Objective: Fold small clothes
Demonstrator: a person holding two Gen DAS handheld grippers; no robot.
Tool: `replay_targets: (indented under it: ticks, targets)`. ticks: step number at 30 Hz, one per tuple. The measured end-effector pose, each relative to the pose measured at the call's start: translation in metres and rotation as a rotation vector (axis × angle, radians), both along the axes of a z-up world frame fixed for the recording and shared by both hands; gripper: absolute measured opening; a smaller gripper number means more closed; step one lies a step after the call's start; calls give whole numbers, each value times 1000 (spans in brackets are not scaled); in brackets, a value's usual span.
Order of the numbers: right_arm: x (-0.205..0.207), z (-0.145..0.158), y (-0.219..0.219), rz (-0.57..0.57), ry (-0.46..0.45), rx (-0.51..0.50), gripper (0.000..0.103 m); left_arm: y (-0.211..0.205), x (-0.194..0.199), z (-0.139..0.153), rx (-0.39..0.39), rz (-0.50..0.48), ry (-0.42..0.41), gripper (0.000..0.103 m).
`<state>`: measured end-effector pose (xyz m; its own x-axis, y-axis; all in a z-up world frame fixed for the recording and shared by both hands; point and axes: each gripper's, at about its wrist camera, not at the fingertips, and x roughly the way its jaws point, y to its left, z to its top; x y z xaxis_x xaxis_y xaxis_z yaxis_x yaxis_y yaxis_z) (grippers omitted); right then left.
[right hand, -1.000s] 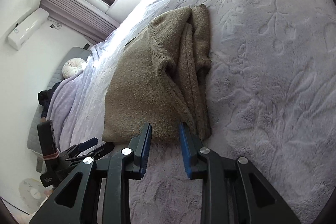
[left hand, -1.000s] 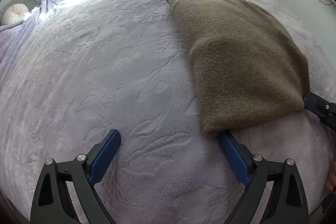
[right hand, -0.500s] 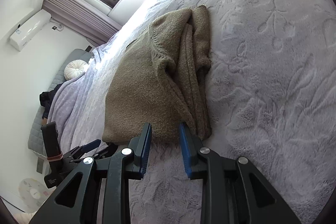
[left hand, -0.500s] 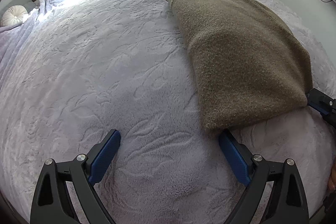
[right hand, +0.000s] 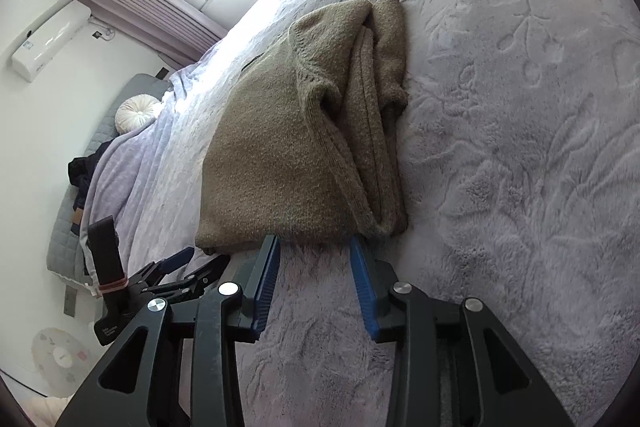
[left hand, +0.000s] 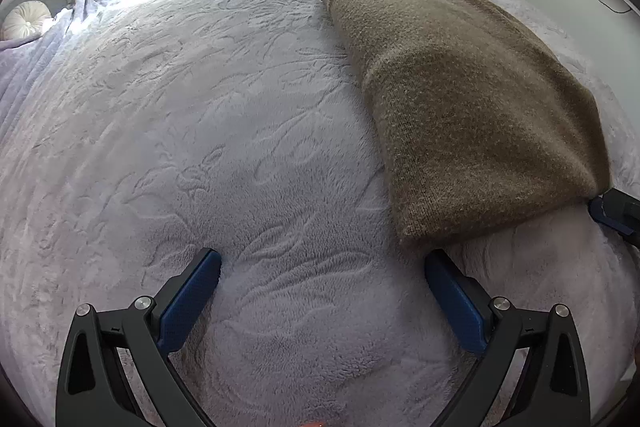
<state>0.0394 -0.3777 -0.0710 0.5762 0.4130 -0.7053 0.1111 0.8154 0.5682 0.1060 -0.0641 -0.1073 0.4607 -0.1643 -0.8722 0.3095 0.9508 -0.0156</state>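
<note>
1. Left wrist view: the sweater [left hand: 472,107] is seen already folded into a compact stack on the bed [left hand: 200,147]; little appears left beyond tidying. The left gripper [left hand: 322,279] is spread wide and empty, still widening, the sweater's near corner just beyond its right finger.

2. Right wrist view: the right gripper [right hand: 314,259] is opening, nothing between its jaws, and the sweater's [right hand: 288,155] near edge lies just ahead.
</note>
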Motion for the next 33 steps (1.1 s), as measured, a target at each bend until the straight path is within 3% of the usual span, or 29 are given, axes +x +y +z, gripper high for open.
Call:
replay_targets:
  ticks: [1,12,24,30,33]
  targets:
    - [-2,1,2,-1,8,-22,52,0,-1,0,-2,-1,-3,102]
    - [-12,17,-17,-9,-10,-58,57,3,-6,0,-10,-13,-7,102]
    - [-15,14,-30,-29,-8,-31,59,1,-4,-1,-1,-13,-5,102]
    - [-14,18,-28,-18,-27,-41,76,3,-5,2,-19,-23,-8,102]
    - [-14,20,-27,-13,-30,-51,77,4,-3,3,-18,-25,5,102]
